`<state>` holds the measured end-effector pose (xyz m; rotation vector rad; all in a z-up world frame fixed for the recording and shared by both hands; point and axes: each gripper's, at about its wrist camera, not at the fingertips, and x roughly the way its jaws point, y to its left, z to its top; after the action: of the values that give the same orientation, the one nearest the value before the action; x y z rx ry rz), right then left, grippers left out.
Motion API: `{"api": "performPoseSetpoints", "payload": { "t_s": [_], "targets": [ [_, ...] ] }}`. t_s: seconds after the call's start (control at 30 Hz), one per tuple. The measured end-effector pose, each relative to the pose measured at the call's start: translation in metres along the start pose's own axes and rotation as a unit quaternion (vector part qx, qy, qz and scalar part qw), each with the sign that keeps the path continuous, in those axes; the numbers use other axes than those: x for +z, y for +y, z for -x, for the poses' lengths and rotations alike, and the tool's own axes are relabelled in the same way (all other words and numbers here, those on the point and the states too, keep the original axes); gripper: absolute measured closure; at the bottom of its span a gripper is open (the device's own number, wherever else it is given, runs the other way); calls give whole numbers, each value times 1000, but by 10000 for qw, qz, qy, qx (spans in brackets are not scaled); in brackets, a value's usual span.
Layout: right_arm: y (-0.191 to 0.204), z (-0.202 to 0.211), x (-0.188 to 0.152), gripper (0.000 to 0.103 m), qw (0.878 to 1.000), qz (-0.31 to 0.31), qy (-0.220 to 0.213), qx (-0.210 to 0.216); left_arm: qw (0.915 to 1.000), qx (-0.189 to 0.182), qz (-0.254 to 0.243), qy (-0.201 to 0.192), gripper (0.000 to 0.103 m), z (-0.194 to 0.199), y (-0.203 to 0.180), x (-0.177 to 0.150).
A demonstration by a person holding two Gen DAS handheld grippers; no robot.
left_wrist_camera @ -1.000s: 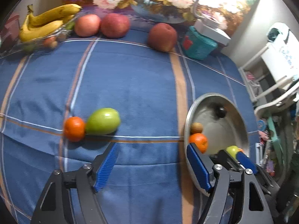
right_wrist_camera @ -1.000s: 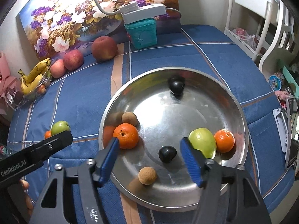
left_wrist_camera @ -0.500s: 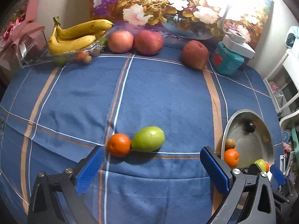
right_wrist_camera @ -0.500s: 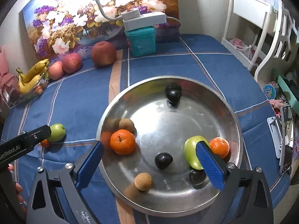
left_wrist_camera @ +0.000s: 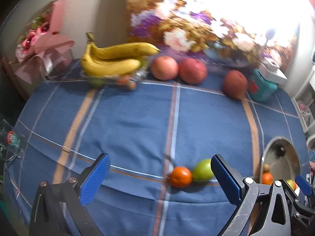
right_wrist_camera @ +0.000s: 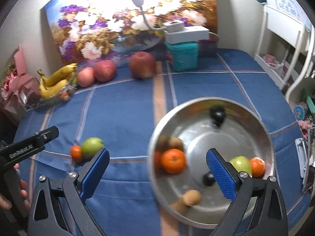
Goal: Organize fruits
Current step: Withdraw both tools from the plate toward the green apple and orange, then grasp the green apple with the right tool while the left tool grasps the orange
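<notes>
Right hand-held gripper [right_wrist_camera: 157,169] swung left; round orange [left_wrist_camera: 180,177] touching green fruit [left_wrist_camera: 203,170]

My left gripper [left_wrist_camera: 160,179] swung left; orange [left_wrist_camera: 180,177] and green fruit [left_wrist_camera: 203,170] now sit by its right finger. Right gripper [right_wrist_camera: 157,174] opened wide, shifted left off the bowl [right_wrist_camera: 263,129].

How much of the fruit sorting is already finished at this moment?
Done: two oranges, a green fruit and some small fruits lie in the metal bowl. In hand: nothing; the left tool and the right tool are open. Left: an orange and a green fruit on the cloth.
</notes>
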<state>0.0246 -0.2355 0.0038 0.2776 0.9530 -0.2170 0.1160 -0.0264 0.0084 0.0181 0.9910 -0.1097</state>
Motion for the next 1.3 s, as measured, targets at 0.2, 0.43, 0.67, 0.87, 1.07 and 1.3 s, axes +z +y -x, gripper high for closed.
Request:
{"api": "performPoseSetpoints", "payload": {
  "t_s": [0.2, 0.43, 0.67, 0.87, 1.07, 1.3],
  "targets": [
    [34, -9, 10, 4, 9994, 233, 117, 207, 9994, 23, 352, -63, 0, -1, 31, 4],
    [76, -40, 11, 4, 9966, 510, 488, 422, 9976, 55, 628, 272, 0, -26, 44, -2],
    [96, -74, 6, 4, 9927, 717, 832, 490, 9930, 168, 864, 792, 0, -65, 50, -16],
    [99, -94, 3, 4, 9909, 771, 1025, 417, 9914, 213, 887, 941, 0, -81, 51, -18],
    [106, -104, 4, 7, 9899, 758, 1073, 534, 9880, -162, 1091, 1077, 0, -91, 55, -13],
    [108, -105, 5, 33, 9888, 597, 1080, 844, 9865, -394, 1175, 1075, 0, -92, 51, -11]
  ]
}}
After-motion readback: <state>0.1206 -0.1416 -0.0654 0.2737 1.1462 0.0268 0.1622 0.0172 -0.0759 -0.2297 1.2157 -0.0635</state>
